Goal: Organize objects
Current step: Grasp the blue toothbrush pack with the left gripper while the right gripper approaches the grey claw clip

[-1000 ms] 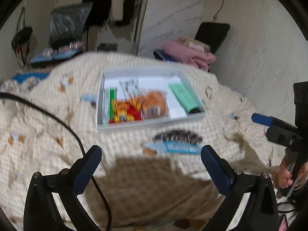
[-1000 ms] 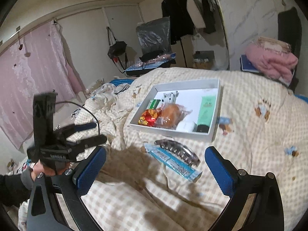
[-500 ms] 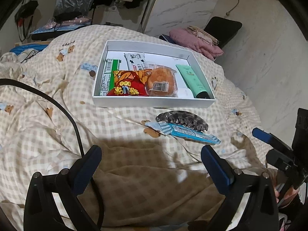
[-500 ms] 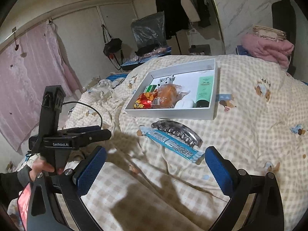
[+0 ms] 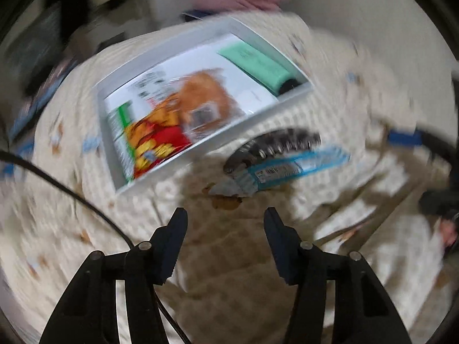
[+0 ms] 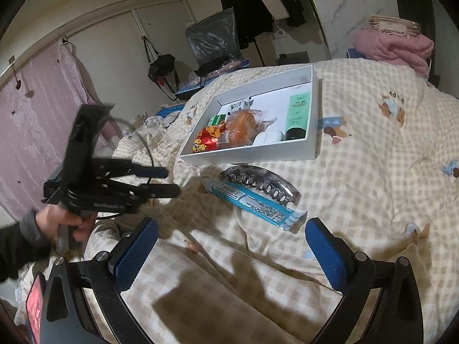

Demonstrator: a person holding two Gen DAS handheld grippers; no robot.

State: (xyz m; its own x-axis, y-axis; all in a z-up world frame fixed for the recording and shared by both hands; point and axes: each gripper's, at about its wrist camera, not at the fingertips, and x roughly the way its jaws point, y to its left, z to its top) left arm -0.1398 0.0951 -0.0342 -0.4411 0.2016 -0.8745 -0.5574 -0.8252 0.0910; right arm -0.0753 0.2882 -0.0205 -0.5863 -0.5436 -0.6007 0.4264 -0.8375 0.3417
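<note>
A white box (image 6: 252,154) sits on a bed (image 6: 373,149) covered in a checked quilt, serving as the landmark for everything around it. Inside the box, a green tube (image 6: 298,114) lies along its right wall, a wrapped bun (image 6: 239,127) rests near the middle, a red snack bag (image 6: 206,142) fills the near left corner and a small green packet (image 6: 216,120) lies just behind that bag. Just in front of the box, on the quilt, a dark hair clip (image 6: 261,182) lies beside a blue wrapper (image 6: 255,203), the two touching along their length. The left gripper (image 6: 160,182) hovers to the left of the box, in front of its near left corner, its fingers parted with nothing between them; the person's left hand (image 6: 68,223) grips its handle. In the left wrist view, badly blurred, the same gripper (image 5: 225,215) points toward the clip (image 5: 272,146) and wrapper (image 5: 287,169), with the box (image 5: 200,94) behind them, tilted in the frame. The right gripper (image 6: 229,229) is spread wide and empty in front of the box, on the near side of the wrapper, above the quilt's shadowed folds. Beyond the box, a pink blanket (image 6: 393,48) is piled at the far right and dark clothes (image 6: 249,8) hang against the wall.
</note>
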